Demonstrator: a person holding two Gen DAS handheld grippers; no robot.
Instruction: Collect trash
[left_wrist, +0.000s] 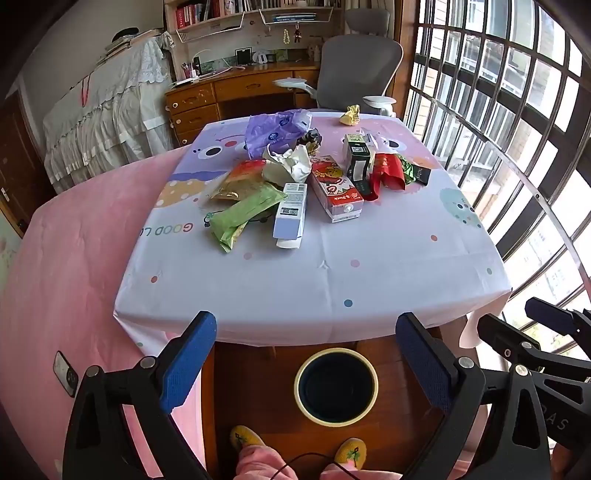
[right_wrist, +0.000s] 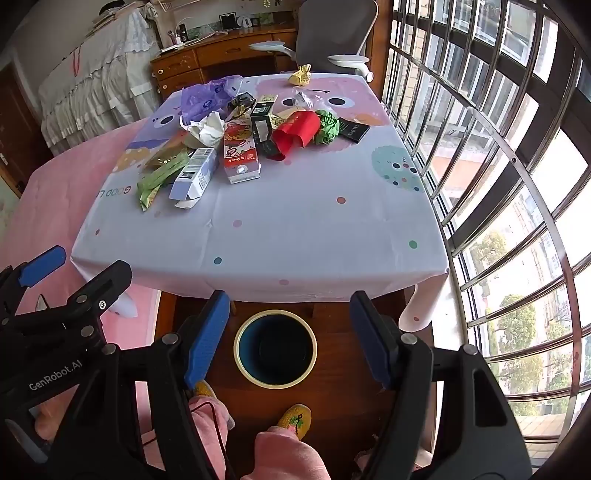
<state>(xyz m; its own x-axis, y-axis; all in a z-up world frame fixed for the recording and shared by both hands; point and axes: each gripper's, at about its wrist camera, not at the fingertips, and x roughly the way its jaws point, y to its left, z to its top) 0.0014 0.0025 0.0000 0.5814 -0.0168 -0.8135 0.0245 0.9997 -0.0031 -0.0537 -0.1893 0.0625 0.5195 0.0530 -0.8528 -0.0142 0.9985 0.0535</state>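
Trash is piled on the far half of a table with a patterned cloth (left_wrist: 314, 280): a green wrapper (left_wrist: 243, 212), a pale blue box (left_wrist: 291, 214), a red juice carton (left_wrist: 334, 188), crumpled white paper (left_wrist: 291, 164), a purple bag (left_wrist: 277, 129), a dark box (left_wrist: 356, 158), a red wrapper (left_wrist: 386, 171) and a yellow wad (left_wrist: 350, 115). A round bin (left_wrist: 336, 386) with a cream rim stands on the floor before the table. My left gripper (left_wrist: 306, 363) and right gripper (right_wrist: 290, 336) both hang open and empty above the bin, short of the table's near edge.
A pink-covered bed (left_wrist: 74, 240) lies left of the table. Barred windows (left_wrist: 517, 110) run along the right. A grey office chair (left_wrist: 358, 70) and wooden desk (left_wrist: 236, 88) stand behind. The person's yellow slippers (left_wrist: 245, 437) and pink trousers are below the bin.
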